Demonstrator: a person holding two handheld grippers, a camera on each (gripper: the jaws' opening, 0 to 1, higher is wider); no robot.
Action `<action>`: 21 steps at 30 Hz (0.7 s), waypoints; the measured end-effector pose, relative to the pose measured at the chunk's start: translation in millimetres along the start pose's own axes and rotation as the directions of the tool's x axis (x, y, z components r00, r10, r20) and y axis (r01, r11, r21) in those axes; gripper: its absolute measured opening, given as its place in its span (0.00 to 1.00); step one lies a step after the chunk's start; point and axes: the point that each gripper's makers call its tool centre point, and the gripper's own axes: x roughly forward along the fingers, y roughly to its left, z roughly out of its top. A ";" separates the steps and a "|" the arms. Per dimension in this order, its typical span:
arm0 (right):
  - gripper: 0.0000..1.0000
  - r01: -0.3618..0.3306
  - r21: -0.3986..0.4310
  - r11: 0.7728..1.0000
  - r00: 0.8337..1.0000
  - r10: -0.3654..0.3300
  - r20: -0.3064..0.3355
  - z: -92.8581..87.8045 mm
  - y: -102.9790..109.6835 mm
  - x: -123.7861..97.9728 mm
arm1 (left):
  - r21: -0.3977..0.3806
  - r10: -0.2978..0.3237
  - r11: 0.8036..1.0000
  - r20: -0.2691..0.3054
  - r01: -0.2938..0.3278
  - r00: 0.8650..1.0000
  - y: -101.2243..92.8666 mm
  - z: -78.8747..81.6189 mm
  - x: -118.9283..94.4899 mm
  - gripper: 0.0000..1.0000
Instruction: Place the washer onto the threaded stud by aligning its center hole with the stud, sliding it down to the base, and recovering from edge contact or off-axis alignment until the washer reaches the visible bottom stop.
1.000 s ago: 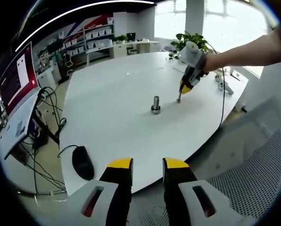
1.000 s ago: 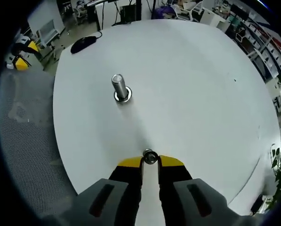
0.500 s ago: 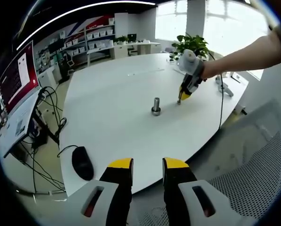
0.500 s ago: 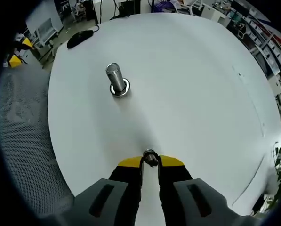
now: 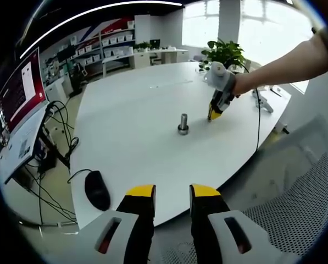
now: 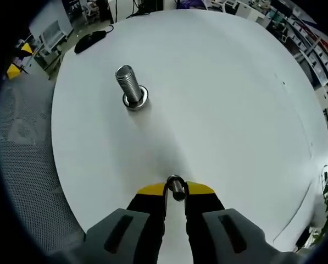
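Shiny metal threaded stud, shiny metal washer, smooth matt white table

In the right gripper view the washer is pinched edge-on between the right tool's tips, so its lower part is covered and its centre hole is hard to make out. In the left gripper view that washer is too small to tell at the right tool's tip. The threaded stud shows there as a small post, its threads unreadable. The tabletop runs past the view's edge.
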 end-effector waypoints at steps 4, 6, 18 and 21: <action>0.15 -0.001 -0.001 1.000 1.000 0.001 0.000 1.4 -1.4 0.6 | 0.001 0.000 1.000 -0.007 0.000 1.000 0.7 -1.5 0.5 0.22; 0.15 -0.004 -0.001 1.000 1.000 0.004 -0.004 1.3 0.3 -0.5 | 0.000 0.001 1.000 -0.007 -0.001 1.000 0.7 -1.2 0.5 0.22; 0.20 -0.005 0.051 0.999 1.000 0.004 0.023 -0.3 -0.4 -2.1 | 0.000 -0.005 1.000 -0.013 0.005 1.000 -0.6 -2.6 1.1 0.22; 0.21 -0.005 0.072 0.997 0.999 0.002 0.043 0.1 2.7 -7.2 | 0.004 -0.013 1.000 -0.024 0.013 1.000 -1.9 -5.0 2.4 0.22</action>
